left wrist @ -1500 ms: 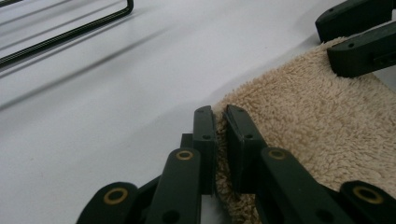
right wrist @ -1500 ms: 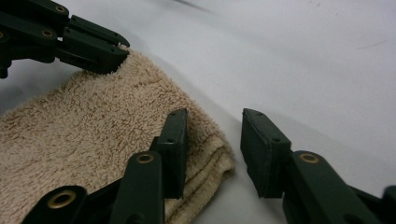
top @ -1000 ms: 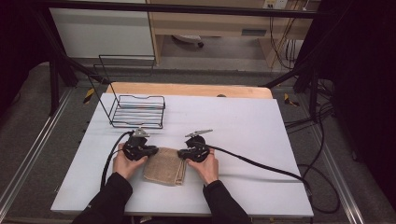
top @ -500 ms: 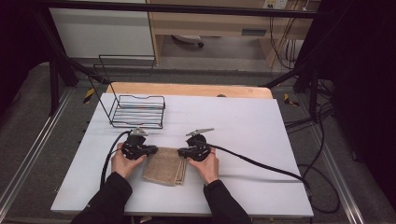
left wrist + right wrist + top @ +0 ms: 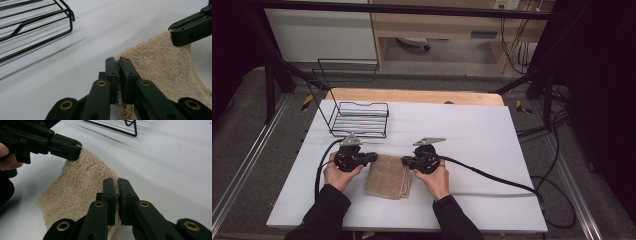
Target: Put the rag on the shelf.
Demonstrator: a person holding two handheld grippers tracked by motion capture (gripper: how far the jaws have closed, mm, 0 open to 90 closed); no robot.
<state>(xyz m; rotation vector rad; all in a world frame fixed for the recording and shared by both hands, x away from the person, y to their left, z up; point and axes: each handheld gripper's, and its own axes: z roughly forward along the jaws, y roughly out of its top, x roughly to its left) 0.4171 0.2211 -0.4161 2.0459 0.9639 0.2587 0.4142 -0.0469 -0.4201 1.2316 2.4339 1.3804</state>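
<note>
A beige terry towel (image 5: pixel 387 176) lies folded on the white table (image 5: pixel 492 145) between the person's two hands. My left gripper (image 5: pixel 373 158) is shut on the towel's far left corner; in the left gripper view its jaws (image 5: pixel 119 65) pinch the towel's edge (image 5: pixel 160 62), with the right gripper (image 5: pixel 192 27) across from it. My right gripper (image 5: pixel 404 161) is shut on the far right corner; in the right gripper view its jaws (image 5: pixel 117 185) clamp the towel (image 5: pixel 82 187), and the left gripper (image 5: pixel 67 147) holds the opposite corner. The far edge is raised a little off the table.
A black wire basket (image 5: pixel 359 119) stands at the far left of the table, just beyond the left gripper; its frame is in the left gripper view (image 5: pixel 32 25). A black cable (image 5: pixel 492 175) trails right from the right gripper. A wooden strip (image 5: pixel 412 96) runs along the table's far edge.
Both grippers have risen slightly, taking the towel's far corners up with them. The basket has not moved.
</note>
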